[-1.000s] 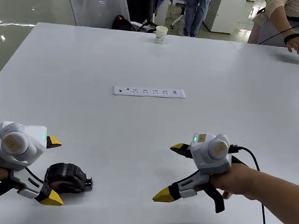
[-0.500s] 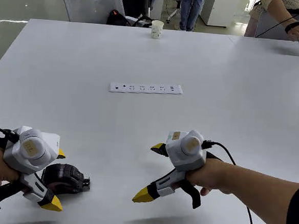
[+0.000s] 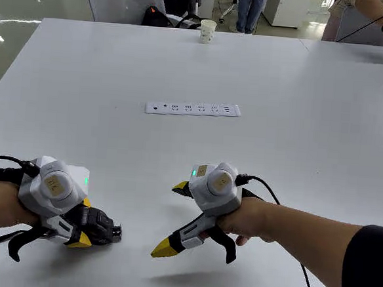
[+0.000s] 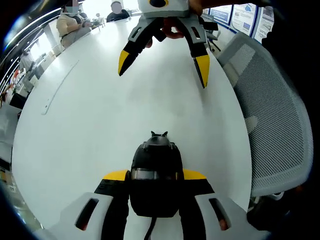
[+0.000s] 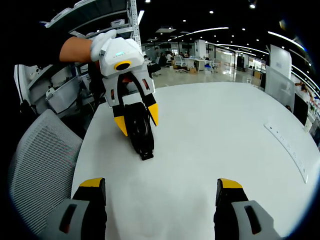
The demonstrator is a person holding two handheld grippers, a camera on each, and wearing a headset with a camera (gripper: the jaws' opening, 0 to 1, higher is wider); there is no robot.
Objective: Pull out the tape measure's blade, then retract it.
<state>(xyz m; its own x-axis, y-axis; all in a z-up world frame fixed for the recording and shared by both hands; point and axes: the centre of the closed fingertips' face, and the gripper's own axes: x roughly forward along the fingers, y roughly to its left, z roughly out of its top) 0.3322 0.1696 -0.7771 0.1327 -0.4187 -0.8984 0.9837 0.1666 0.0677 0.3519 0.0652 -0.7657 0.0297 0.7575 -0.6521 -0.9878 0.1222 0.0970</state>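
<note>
Left gripper [image 4: 155, 175]: pinching the tape measure [image 5: 140, 129] (hook end forward)
Right gripper [image 5: 160, 183]: spread, facing it, apart

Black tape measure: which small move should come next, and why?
Probably bring the open right tongs forward to the small hook at the front of the black tape measure: the left tongs clamp its body, and no blade is out.

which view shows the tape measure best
Left gripper view: the tape measure sits centred in the left gripper, hook end showing. The right gripper view shows it smaller, end-on. In the head view that gripper covers most of it.
</note>
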